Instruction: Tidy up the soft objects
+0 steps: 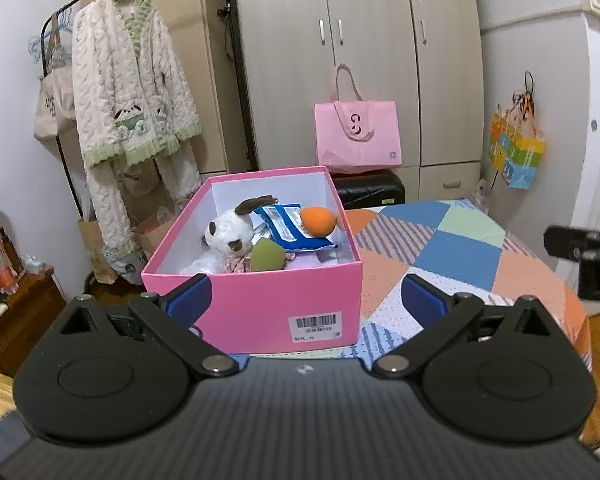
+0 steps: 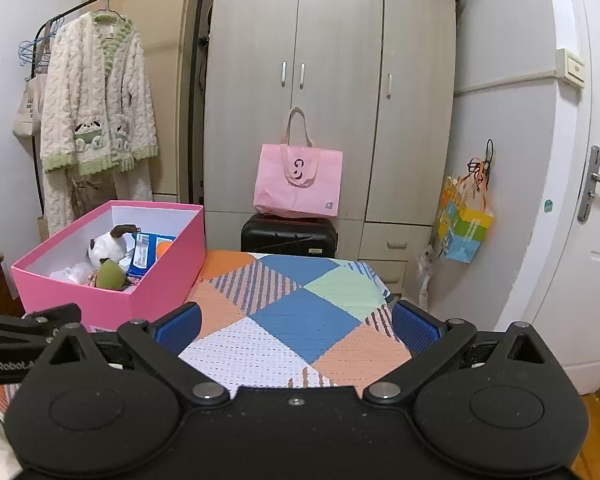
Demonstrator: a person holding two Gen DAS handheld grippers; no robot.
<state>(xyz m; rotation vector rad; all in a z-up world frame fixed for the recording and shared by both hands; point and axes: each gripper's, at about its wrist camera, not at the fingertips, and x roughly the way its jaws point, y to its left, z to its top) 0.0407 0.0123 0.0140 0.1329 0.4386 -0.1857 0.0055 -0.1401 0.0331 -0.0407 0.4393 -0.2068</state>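
Both grippers, left (image 1: 306, 294) and right (image 2: 296, 326), wide and empty; I'd pinch the plush (image 1: 224, 240) in box (image 1: 260, 304) mid-body, soft, light, squashy.

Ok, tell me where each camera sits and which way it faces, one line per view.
Left wrist: on the left tool, angled slightly down at the pink box on the patchwork cover; its open blue fingers show.
Right wrist: on the right tool, facing the wardrobe across the cover; open fingers show, plus the left tool at left.
Shared: box, plush dog, pink bag.
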